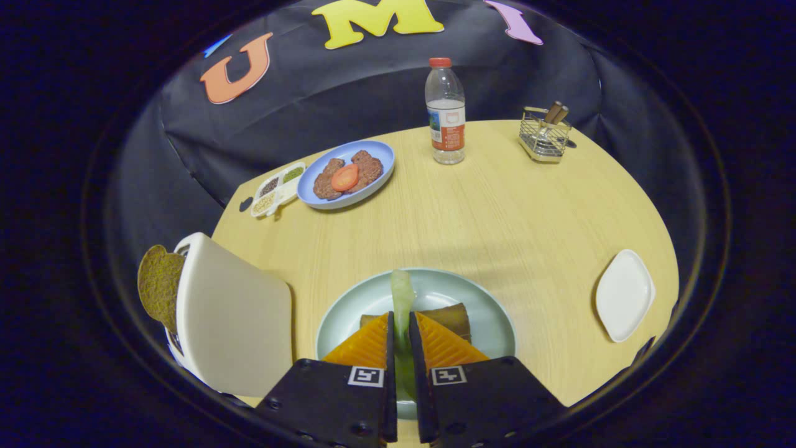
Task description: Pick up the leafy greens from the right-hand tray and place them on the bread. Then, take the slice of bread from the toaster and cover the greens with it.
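The claw (402, 323) pinches a pale green leafy stalk (402, 292) between its two fingers, the stalk's tip poking out ahead of them. It hangs over a brown bread slice (457, 317) on a round pale green plate (491, 311) on the wooden table (497, 211). Left of the fingers, a second brown bread slice (157, 283) sticks up from a white toaster (233, 317).

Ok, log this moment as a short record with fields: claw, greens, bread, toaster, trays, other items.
claw: claw shut on leafy greens, held over the green plate
bread: bread on plate lies just beyond the fingers
toaster: white toaster beside the plate, toaster slice sticking out
right tray: white tray, nothing on it
other: blue plate with patties and tomato, water bottle, wire basket
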